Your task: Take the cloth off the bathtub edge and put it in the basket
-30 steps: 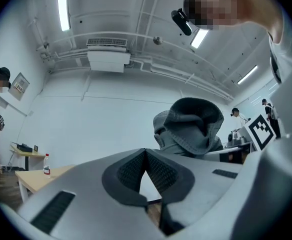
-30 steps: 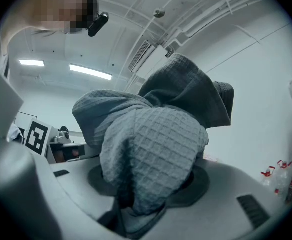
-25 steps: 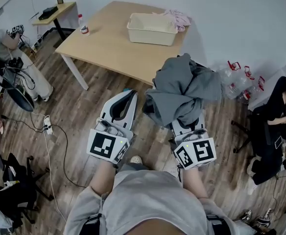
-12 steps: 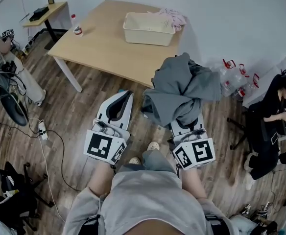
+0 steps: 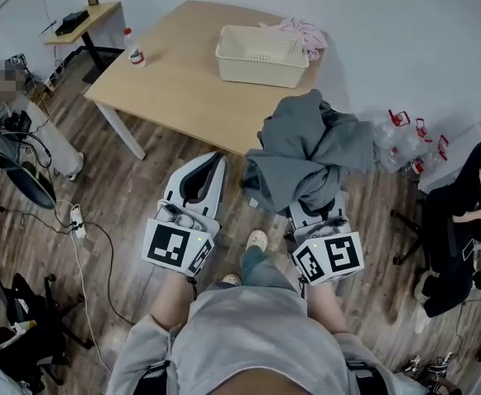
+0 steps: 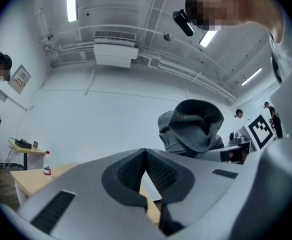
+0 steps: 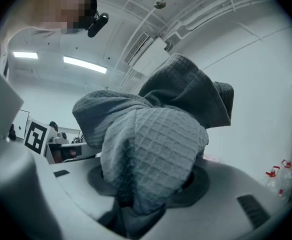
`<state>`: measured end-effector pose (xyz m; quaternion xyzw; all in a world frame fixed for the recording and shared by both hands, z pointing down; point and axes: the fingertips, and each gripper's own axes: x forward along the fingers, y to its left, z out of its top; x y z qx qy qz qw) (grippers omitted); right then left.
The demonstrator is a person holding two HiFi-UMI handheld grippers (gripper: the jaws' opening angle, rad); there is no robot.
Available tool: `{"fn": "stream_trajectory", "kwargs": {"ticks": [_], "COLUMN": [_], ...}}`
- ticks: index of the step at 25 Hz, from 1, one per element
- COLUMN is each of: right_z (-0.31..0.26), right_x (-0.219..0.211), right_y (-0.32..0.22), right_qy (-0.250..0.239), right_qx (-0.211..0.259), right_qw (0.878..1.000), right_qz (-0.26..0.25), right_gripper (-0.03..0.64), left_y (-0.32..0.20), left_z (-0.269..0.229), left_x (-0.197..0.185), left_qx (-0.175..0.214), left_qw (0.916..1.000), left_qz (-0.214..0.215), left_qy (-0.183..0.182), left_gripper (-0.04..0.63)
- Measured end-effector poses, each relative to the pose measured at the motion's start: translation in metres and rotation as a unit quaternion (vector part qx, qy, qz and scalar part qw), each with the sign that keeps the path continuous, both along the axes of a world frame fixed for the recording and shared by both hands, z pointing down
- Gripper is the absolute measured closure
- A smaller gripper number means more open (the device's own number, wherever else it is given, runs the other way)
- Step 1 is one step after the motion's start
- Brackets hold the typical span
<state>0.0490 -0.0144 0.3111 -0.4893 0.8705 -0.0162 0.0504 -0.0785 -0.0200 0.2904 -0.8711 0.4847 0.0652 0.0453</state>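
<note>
Grey cloth (image 5: 306, 151) clamped in right gripper (image 7: 151, 184); left gripper (image 5: 210, 167) jaws together; cream basket (image 5: 261, 66) on table (image 5: 183, 76).

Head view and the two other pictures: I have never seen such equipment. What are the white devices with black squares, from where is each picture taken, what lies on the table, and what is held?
A person holds a two-jaw tool, a gripper, in each hand; the cubes with black squares are part of them. The top-down picture comes from a camera on the person's head. The other two come from cameras that ride on each gripper and look along its jaws. The left gripper is shut and empty. The right gripper is clamped on a grey cloth. On the table stand a basket and a bottle, with something pink behind the basket.
</note>
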Motion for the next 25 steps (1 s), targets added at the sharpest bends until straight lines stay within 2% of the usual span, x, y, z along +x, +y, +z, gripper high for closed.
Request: {"fn": "stream_trajectory", "kwargs": {"ticks": [10, 21, 25], "right_z": [-0.007, 0.007, 0.004], "right_x": [0.008, 0.024, 0.037], "right_y": [-0.096, -0.145, -0.182], "right_qy": [0.000, -0.011, -0.015], "right_qx": [-0.002, -0.001, -0.006], "right_qw": [1.000, 1.000, 0.999], "right_qz": [-0.013, -0.028, -0.035], "right_gripper": [0.407, 0.407, 0.407], "left_y": [-0.093, -0.138, -0.173], "left_z": [-0.011, -0.004, -0.009], "left_x": [0.009, 0.034, 0.048], "left_qx": [0.002, 0.007, 0.004], "left_qw": [0.9999, 0.9998, 0.9995], "left_qz": [-0.012, -0.014, -0.022], "left_qy": [0.000, -0.014, -0.020], "left_gripper": [0.598, 0.598, 0.598]}}
